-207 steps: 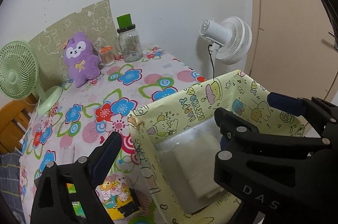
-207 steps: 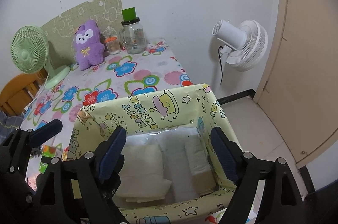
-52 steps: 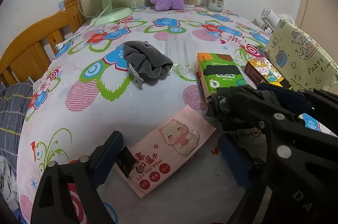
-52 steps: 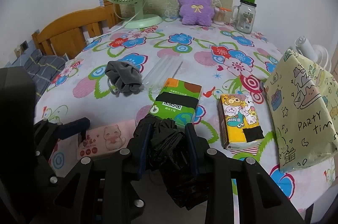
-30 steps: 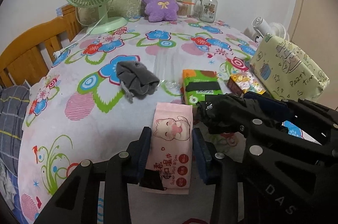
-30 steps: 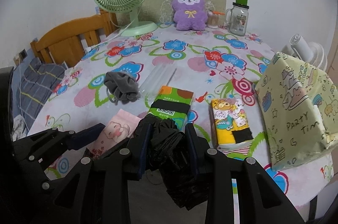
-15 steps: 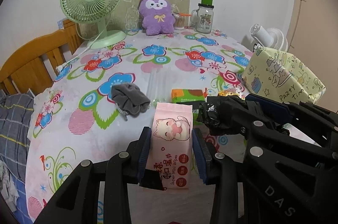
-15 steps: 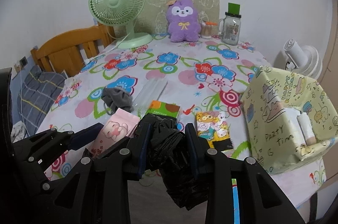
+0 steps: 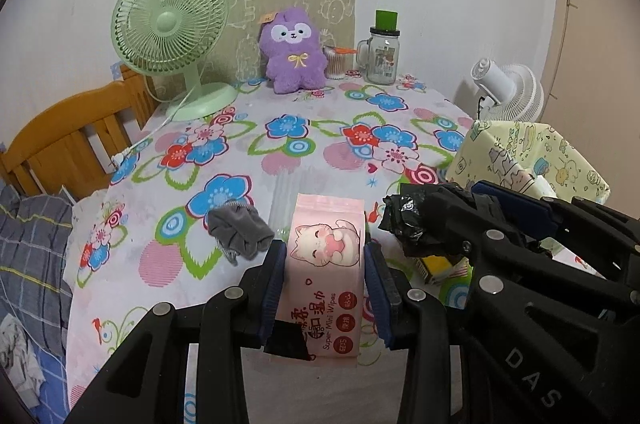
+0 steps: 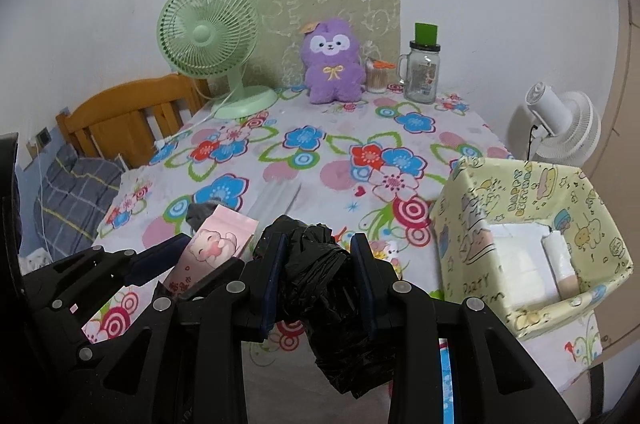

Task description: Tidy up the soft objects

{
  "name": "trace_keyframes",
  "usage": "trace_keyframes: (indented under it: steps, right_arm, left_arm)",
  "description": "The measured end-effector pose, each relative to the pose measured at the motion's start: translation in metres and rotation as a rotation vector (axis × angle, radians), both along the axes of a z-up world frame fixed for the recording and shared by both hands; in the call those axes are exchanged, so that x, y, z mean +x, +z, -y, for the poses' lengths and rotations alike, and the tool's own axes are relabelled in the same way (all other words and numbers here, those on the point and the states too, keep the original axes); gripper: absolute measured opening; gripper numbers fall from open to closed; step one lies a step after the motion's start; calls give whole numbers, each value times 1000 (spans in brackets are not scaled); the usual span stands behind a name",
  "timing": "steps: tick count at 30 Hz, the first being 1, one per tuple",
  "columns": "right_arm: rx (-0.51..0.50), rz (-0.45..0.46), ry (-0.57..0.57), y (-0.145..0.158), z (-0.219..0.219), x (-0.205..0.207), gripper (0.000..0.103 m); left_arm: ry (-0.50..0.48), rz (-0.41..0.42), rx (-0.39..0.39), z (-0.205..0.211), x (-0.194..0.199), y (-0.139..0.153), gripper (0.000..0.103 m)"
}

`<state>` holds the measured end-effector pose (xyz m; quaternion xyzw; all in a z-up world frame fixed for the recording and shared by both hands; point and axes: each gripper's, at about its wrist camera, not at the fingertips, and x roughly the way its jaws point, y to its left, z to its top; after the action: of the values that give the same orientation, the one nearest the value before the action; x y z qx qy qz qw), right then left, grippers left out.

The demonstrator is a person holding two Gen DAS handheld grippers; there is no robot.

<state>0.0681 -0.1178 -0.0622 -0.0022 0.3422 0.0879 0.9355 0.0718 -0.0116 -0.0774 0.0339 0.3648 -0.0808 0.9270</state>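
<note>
Wipes pack sits clamped between the L gripper pads, held clear of the tablecloth. R gripper is clenched on a wad of black plastic bags, which hangs down below its fingers. Both tools are side by side, each w/ one item, so the step in hand looks like carry-to-box, both pieces picked, neither dropped off yet.

Box is ahead and to the right of the R gripper, open top, white items already inside. Grey cloth lies on the table just ahead-left of the L gripper, not yet collected; a yellow pack peeks out under the R tool.

Next move, prob: swing both right, get over the box rim, then open one at a time. Bags are floppy, so need height to clear the wall; pack is slick, keep the squeeze till over the opening.
</note>
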Motion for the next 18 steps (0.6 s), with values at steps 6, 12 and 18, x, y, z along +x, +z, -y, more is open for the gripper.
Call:
trace_keyframes:
  steps: [6, 12, 18]
  right_arm:
    - [2, 21, -5, 13, 9, 1, 36]
    - [1, 41, -14, 24, 17, 0, 36]
    - [5, 62, -20, 35, 29, -1, 36]
  left_arm:
    - [-8, 16, 2, 10, 1, 12, 40]
    - [-16, 31, -6, 17, 3, 23, 40]
    - [-19, 54, 2, 28, 1, 33, 40]
